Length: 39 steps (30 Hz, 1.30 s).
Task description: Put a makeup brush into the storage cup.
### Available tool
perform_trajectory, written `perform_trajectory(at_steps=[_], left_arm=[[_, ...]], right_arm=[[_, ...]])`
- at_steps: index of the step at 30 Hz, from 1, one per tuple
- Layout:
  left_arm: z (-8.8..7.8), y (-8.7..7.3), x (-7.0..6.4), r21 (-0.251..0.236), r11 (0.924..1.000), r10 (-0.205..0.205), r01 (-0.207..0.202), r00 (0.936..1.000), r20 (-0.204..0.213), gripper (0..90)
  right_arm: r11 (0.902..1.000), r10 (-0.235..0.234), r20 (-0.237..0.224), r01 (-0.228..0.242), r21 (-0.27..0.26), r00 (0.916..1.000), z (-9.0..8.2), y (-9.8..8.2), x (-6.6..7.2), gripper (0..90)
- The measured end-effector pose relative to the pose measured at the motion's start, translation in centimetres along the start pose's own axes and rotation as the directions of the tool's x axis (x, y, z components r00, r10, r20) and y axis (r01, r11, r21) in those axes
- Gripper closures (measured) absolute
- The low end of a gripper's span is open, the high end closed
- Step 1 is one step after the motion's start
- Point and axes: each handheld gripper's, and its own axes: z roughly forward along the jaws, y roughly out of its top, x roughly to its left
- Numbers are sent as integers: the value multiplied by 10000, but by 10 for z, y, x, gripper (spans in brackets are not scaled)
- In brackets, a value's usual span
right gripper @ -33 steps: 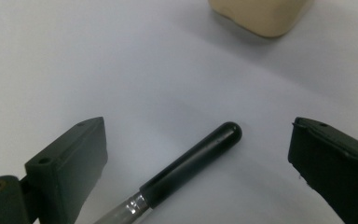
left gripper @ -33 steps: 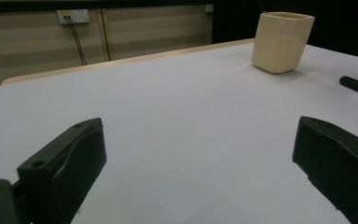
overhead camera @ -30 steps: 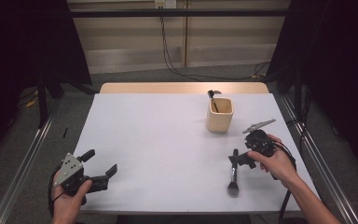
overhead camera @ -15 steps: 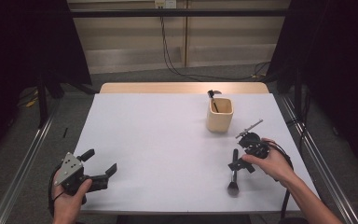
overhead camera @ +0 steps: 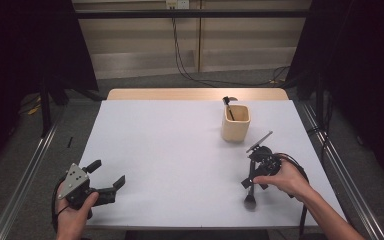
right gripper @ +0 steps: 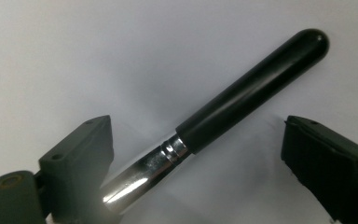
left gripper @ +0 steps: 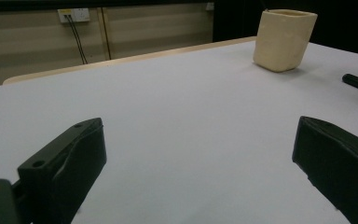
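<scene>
Now the right tool [overhead camera: 252, 176], jaws wide and just closing a little, straddles the brush [right gripper: 242, 100] lying near-right on the counter [overhead camera: 180, 150]; center on its black handle before squeezing. Left tool [overhead camera: 107, 181] idles open.

Right gripper [overhead camera: 252, 176] lower, fingers narrowing astride the brush [overhead camera: 251, 189].

In my right gripper view the brush [right gripper: 214, 130] is cut off at the bottom edge, so I cannot see its bristles there. In the high view my right gripper [overhead camera: 252, 172] covers the middle of its handle. The tool [overhead camera: 229, 106] standing in the cup [overhead camera: 236, 127] is too small to tell. In my left gripper view the cup's top is cut off.
</scene>
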Motion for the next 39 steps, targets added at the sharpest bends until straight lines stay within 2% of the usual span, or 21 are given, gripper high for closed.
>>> perform_trajectory(at_steps=[4, 6, 13, 17, 21, 23, 25, 31, 34, 36, 39], left_arm=[[0, 0, 0, 17, 10000, 8, -8, 10000, 10, 27], [0, 0, 0, 13, 10000, 10, -10, 10000, 13, 27], [0, 0, 0, 35, 10000, 11, -11, 10000, 13, 27], [0, 0, 0, 31, 10000, 19, -19, 10000, 22, 27], [1, 0, 0, 41, 10000, 36, -36, 10000, 25, 27], [1, 0, 0, 54, 10000, 48, -49, 10000, 40, 27], [1, 0, 0, 48, 10000, 53, -53, 10000, 45, 27], [1, 0, 0, 61, 10000, 47, -47, 10000, 63, 26], [1, 0, 0, 61, 10000, 45, -45, 10000, 68, 27], [1, 0, 0, 68, 10000, 51, -52, 10000, 70, 27], [2, 0, 0, 80, 10000, -13, 13, 10000, 42, 27]], right_arm=[[9997, 95, -92, -93, 211, 9999, 4, 0, 2, 159], [9998, 45, -14, -45, 195, 10000, 5, 0, 4, 160], [9994, -247, 592, 232, 261, 9979, 4, 0, 7, 278], [9984, -407, 985, 366, 422, 9943, 4, 0, 9, 383], [9979, -466, 1140, 412, 496, 9924, 2, 1, 9, 475], [9975, -507, 1091, 450, 538, 9927, 1, 1, 7, 568], [9973, -450, 1054, 386, 617, 9934, 0, 0, 6, 617], [9964, -413, 1049, 332, 778, 9936, 0, 2, 5, 684], [9964, -402, 1018, 322, 785, 9940, 0, 2, 3, 753], [9968, -272, 890, 204, 769, 9957, -1, 1, 1, 754], [9971, -318, 860, 257, 711, 9958, -1, 1, 1, 756]])
